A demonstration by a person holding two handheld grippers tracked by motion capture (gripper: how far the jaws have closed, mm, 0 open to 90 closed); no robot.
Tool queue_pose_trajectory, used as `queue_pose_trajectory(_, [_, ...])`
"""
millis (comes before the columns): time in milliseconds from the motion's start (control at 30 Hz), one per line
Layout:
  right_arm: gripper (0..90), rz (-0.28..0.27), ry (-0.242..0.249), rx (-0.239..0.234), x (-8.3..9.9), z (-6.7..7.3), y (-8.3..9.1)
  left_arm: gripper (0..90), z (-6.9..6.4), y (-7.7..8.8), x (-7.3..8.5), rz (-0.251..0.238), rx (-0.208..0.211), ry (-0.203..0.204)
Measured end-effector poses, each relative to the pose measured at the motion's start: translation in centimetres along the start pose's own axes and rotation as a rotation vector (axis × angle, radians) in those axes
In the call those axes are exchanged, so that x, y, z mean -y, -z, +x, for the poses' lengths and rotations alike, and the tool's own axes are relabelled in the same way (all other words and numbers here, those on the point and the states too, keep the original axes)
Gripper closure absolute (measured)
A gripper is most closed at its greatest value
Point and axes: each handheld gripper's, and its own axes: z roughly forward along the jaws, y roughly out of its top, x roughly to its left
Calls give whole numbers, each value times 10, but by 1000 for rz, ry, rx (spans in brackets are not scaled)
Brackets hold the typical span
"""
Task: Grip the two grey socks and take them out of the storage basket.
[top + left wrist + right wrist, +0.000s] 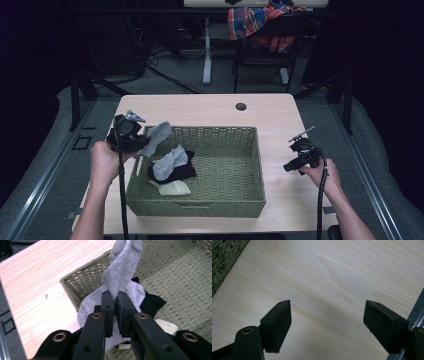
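Grey ribbed knit hangs pinched in the left gripper (136, 143), held by a person's left hand (104, 161) at the near-left corner of a woven green basket (227, 202) on a pale wood-grain table (200, 107). The grey sock (158, 136) lifts clear above the basket's left rim; the left gripper view shows its twisted fabric (122, 267) squeezed tight between the two black jaws and trailing below them. Inside the rectangular basket, at its left end, a second grey sock (170, 162) lies across a black garment (180, 172), with a cream-coloured piece (172, 188) just in front; the rest of the wicker floor is bare weave. To the right, well apart from the basket, the right gripper (296, 161) sits low over the tabletop in the right hand (325, 175). The right gripper view shows its flat, rough-faced pads (278, 323) spread wide over bare wood, a strip of basket edge (223, 258) at upper left.
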Motion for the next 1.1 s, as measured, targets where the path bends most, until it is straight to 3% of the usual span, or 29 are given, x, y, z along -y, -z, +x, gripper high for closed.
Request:
queue_pose_trajectory(367, [222,-2,2,1,0,0,1,852,15,14,7,-14,-38,35])
queue_pose_trajectory(600, [222,-3,2,0,0,0,1,852,24,17,12,-9,-86,55])
queue_pose_trajectory(800, [223,-2,4,0,0,0,1,852,38,16,21,-13,-111,111])
queue_pose_trajectory(1100, [222,-4,2,-2,0,1,0,853,58,5,36,24,-119,179])
